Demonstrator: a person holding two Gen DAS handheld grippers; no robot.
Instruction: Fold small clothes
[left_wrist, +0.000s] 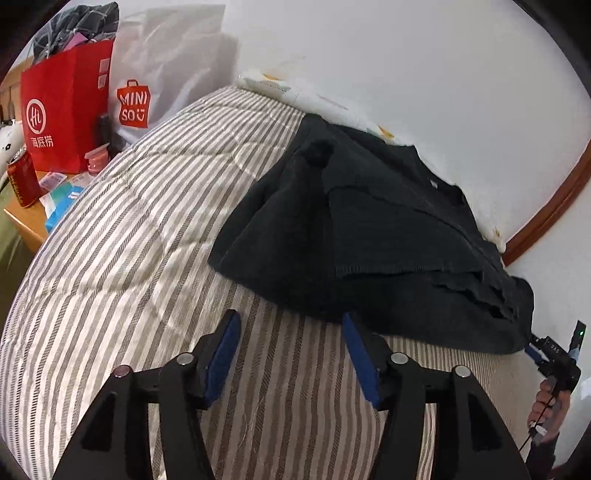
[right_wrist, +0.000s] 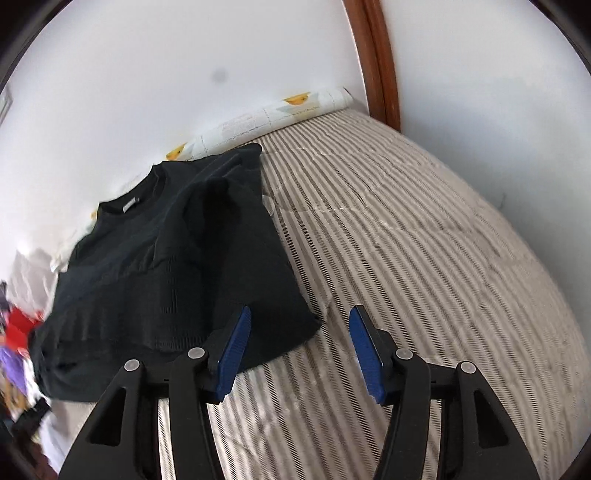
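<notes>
A black knitted sweater (left_wrist: 373, 236) lies on the striped bed cover (left_wrist: 147, 229), sleeves folded in over the body, collar toward the wall. My left gripper (left_wrist: 291, 321) hovers open just in front of the sweater's near hem, with nothing between its blue pads (left_wrist: 223, 354). In the right wrist view the same sweater (right_wrist: 177, 266) lies to the left, and my right gripper (right_wrist: 299, 317) stands open over the bare striped cover (right_wrist: 424, 240) at the sweater's lower right corner, holding nothing. The right gripper (left_wrist: 535, 350) also shows at the left wrist view's right edge, held in a hand (left_wrist: 546, 406).
A bedside table (left_wrist: 26, 225) at the left carries a red paper bag (left_wrist: 62, 110), a white shopping bag (left_wrist: 159, 74), a red can (left_wrist: 22, 181) and small items. A patterned white pillow (right_wrist: 258, 118) lies along the white wall. A brown wooden frame (right_wrist: 373, 59) stands at the bed's far corner.
</notes>
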